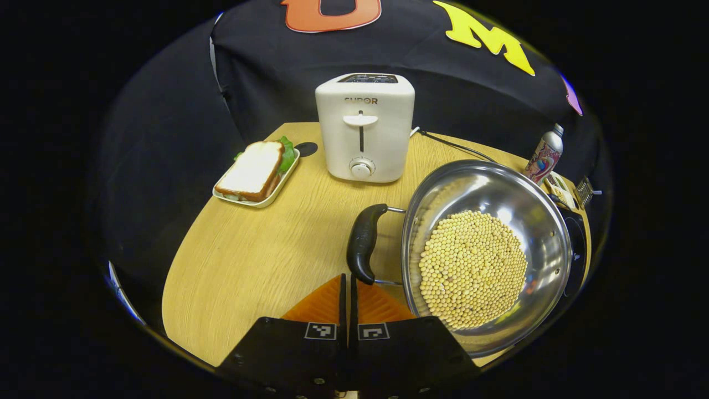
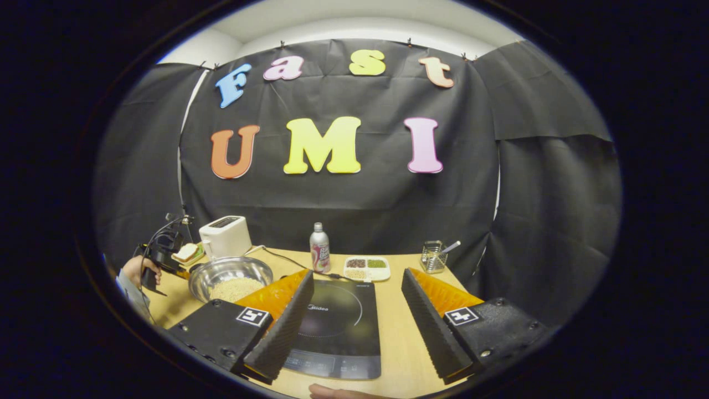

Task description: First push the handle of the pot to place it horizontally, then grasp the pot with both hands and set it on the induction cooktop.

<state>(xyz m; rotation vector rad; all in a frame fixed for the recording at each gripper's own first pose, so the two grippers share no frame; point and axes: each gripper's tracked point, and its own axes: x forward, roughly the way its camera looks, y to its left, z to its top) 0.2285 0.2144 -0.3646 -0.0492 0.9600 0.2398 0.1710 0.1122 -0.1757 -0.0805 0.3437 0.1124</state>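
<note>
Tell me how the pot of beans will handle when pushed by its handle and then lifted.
The pot looks heavy for its size, since beans cover its bottom. Its rounded steel wall may be slippery and let it rock. Pushing the handle will probably swivel it rather than slide it.

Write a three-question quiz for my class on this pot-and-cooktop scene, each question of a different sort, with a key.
1. True or false: the pot holding the beans already sits on the induction cooktop.
2. Multiple choice: what stands behind the pot's handle in the left gripper view? A) a kettle B) a toaster C) a blender
3. Fill in: the right gripper has its jaws ____ above the cooktop, while the left gripper has its jaws shut near the handle.

Key: 1 false, the pot stands on the table beside the cooktop; 2 B; 3 open.
</note>
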